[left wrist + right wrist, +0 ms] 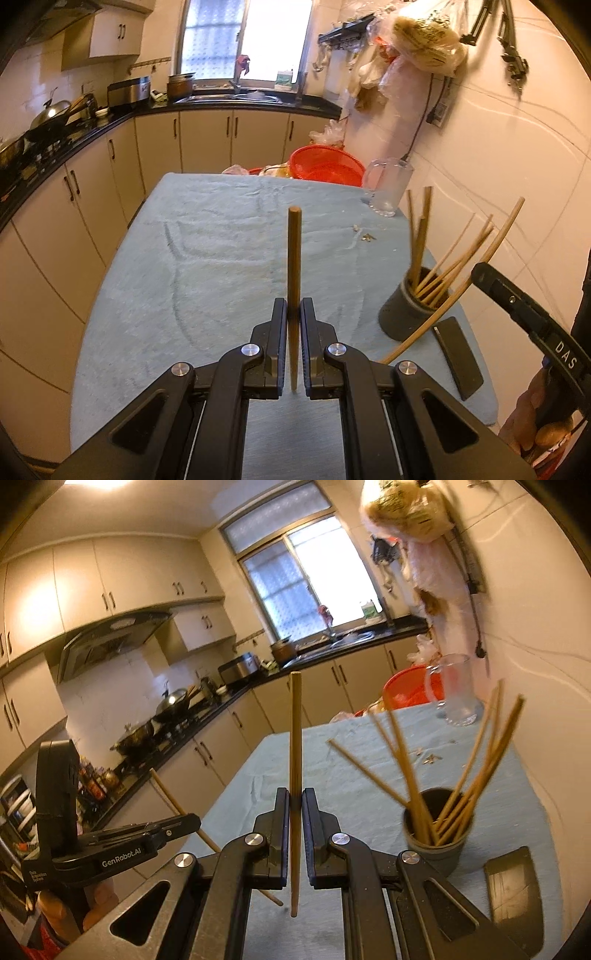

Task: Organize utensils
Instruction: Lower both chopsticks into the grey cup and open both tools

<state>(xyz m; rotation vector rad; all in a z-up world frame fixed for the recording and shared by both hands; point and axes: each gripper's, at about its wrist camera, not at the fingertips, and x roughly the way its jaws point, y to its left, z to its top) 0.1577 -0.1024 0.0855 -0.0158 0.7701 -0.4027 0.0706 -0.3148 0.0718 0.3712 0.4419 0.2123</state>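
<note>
My left gripper [294,308] is shut on a brown chopstick [294,258] that sticks forward between its fingers, above the blue cloth on the table [221,258]. My right gripper [294,799] is shut on a lighter chopstick [295,738], held above and left of a dark grey holder cup [436,845] with several chopsticks in it. The cup also shows in the left wrist view [410,310], to the right of my left gripper. The right gripper's chopstick [461,280] crosses in front of the cup there. The left gripper's body [110,845] shows at lower left in the right wrist view.
A clear glass mug [388,188] stands at the far right of the table, with a red basket [325,164] behind it. A dark flat slab [458,356] lies beside the cup. A tiled wall runs along the right. Kitchen counters with pots [170,705] lie left.
</note>
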